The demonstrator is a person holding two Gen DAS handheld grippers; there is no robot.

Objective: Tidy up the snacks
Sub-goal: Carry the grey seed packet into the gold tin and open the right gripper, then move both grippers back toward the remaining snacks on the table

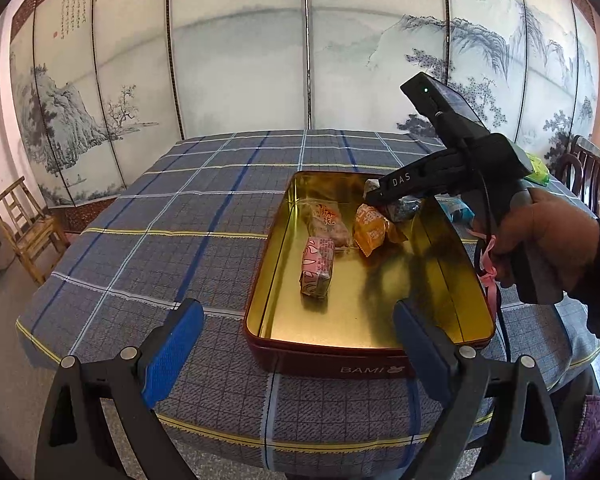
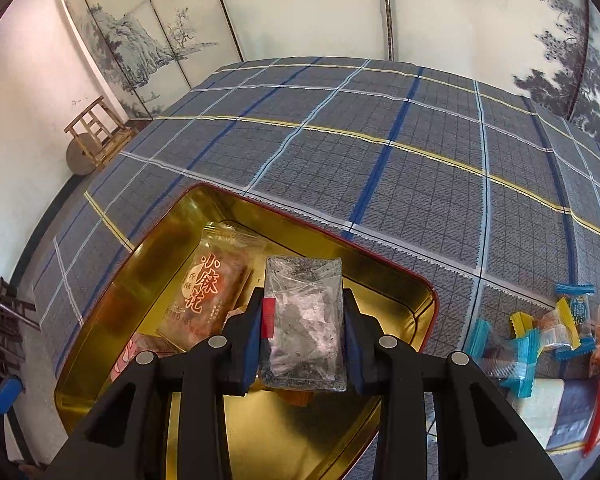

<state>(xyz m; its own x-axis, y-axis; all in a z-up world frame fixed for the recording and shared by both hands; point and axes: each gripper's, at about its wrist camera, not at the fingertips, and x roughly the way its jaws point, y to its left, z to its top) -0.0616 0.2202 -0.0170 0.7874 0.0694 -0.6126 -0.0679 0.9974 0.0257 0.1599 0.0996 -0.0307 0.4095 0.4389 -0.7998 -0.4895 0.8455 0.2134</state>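
A red tin with a gold inside sits on the plaid table. In it lie a pink snack pack, a clear pack with red lettering and an orange pack. My right gripper is shut on a clear grey-speckled snack pack and holds it over the tin's far right part. My left gripper is open and empty, just in front of the tin's near edge.
A pile of loose wrapped snacks in blue, yellow and red wrappers lies on the table right of the tin. Green packs lie at the far right. A wooden chair stands left of the table by a painted screen.
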